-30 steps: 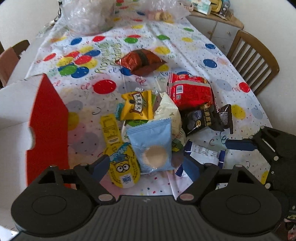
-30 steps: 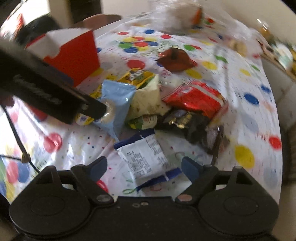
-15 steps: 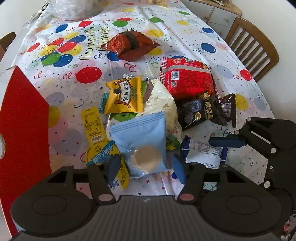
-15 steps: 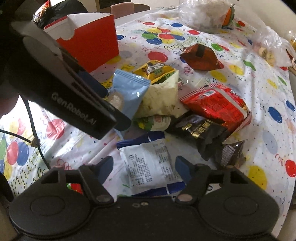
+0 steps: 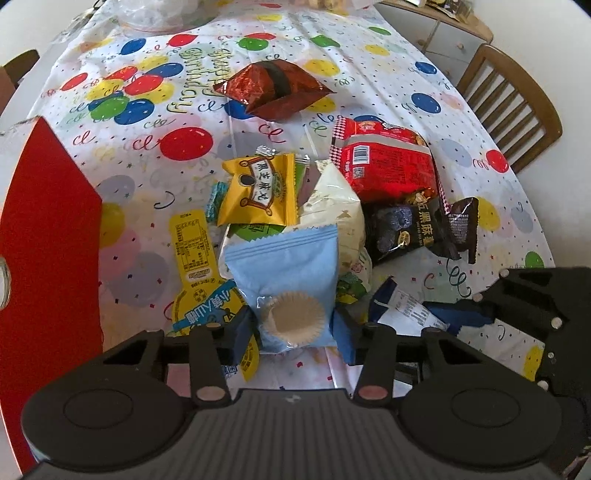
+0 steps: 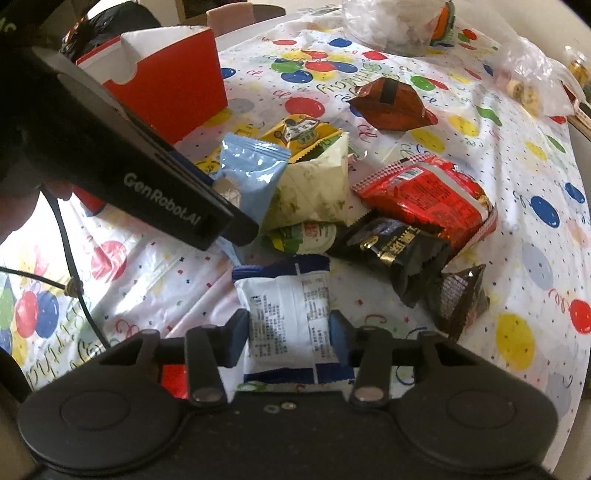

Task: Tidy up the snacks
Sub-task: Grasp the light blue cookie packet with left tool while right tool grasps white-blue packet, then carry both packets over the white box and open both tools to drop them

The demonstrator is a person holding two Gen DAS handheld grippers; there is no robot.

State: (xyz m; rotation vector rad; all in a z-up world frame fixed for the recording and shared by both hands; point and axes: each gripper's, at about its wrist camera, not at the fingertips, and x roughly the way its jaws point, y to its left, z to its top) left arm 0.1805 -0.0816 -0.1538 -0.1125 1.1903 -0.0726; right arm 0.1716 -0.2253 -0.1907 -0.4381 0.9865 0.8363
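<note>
Snacks: pile of packets mid-table on balloon-print birthday tablecloth [image 5: 192,144], both grippers down on it at once.
Left gripper [image 5: 295,332]: jaws have just been closing; blue pads now sit against both sides of light-blue packet [image 5: 284,273], low end w/ the round cake showing thru its window. Packet pinched, lying atop the pile.
Right gripper [image 6: 288,332]: jaws have just been closing too; pads press either side of white-and-blue packet [image 6: 288,310], printed back facing up, flat on cloth nearest the cam.
Cross-view: in left wrist view, right gripper comes in from rt edge w/ the white-and-blue packet at its tips; in right wrist view, left gripper's black body slants in from upper left, tip at the light-blue packet.
Pile: yellow packet [image 5: 258,192] behind the light-blue one, cream packet [image 5: 336,206] just beside it, red packet [image 5: 384,162] and black packet [image 5: 406,229] to the rt, touching. Yellow cartoon pouch [image 5: 199,273] partly under left finger.
Apart from pile: brown foil packet [image 5: 273,88] farther up the table, alone.
Box: red cardboard box [image 5: 48,206], open top, at left edge of table, near the pile, not touching it.
Surrounds: wooden chair [image 5: 517,103] at rt side; clear plastic bags [image 6: 399,26] at far end.
</note>
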